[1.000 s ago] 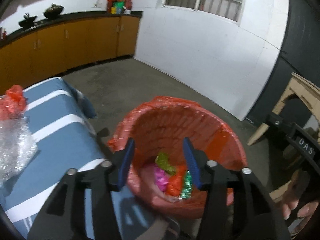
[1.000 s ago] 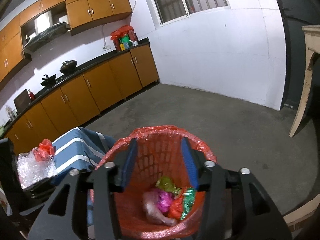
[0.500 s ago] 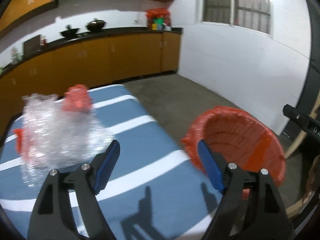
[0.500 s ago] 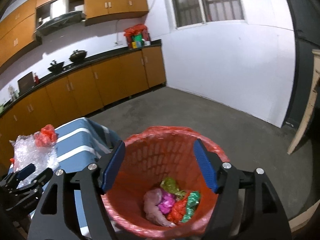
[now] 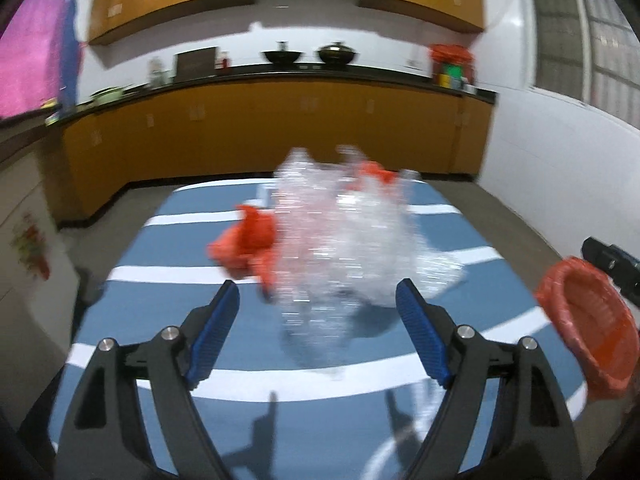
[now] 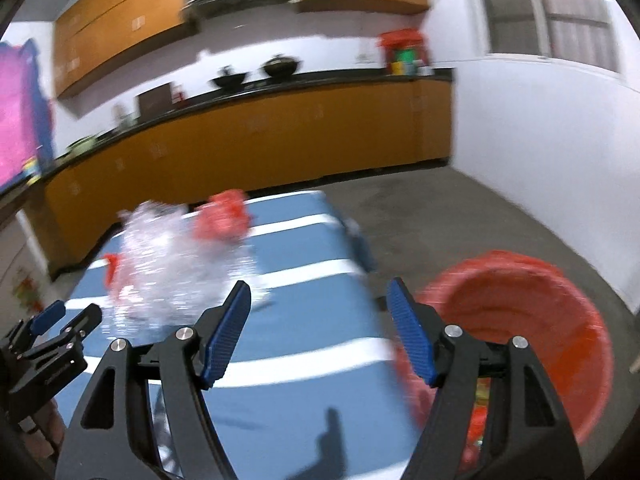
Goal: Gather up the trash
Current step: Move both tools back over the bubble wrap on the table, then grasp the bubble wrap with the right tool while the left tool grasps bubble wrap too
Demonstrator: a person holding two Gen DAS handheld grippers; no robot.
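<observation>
A crumpled sheet of clear bubble wrap (image 5: 344,240) lies on the blue, white-striped table (image 5: 168,240), with red plastic scraps (image 5: 248,240) beside and behind it. My left gripper (image 5: 318,316) is open, just short of the wrap, nothing between its blue pads. In the right wrist view the bubble wrap (image 6: 172,264) and a red scrap (image 6: 222,220) sit at the left. My right gripper (image 6: 320,320) is open over the table's right edge. The red-lined bin (image 6: 520,328) stands on the floor to the right, with wrappers inside. The left gripper (image 6: 52,320) shows at lower left.
Orange cabinets with a black counter (image 5: 280,120) run along the back wall, holding woks and a red bag. A white wall and window (image 6: 560,8) are at the right. Grey floor (image 6: 460,208) lies between table and wall. The bin (image 5: 588,320) sits at the table's right.
Both views swung left from the bin to the table. Both grippers' jaws opened wider. The bubble wrap now sits right in front of the left gripper.
</observation>
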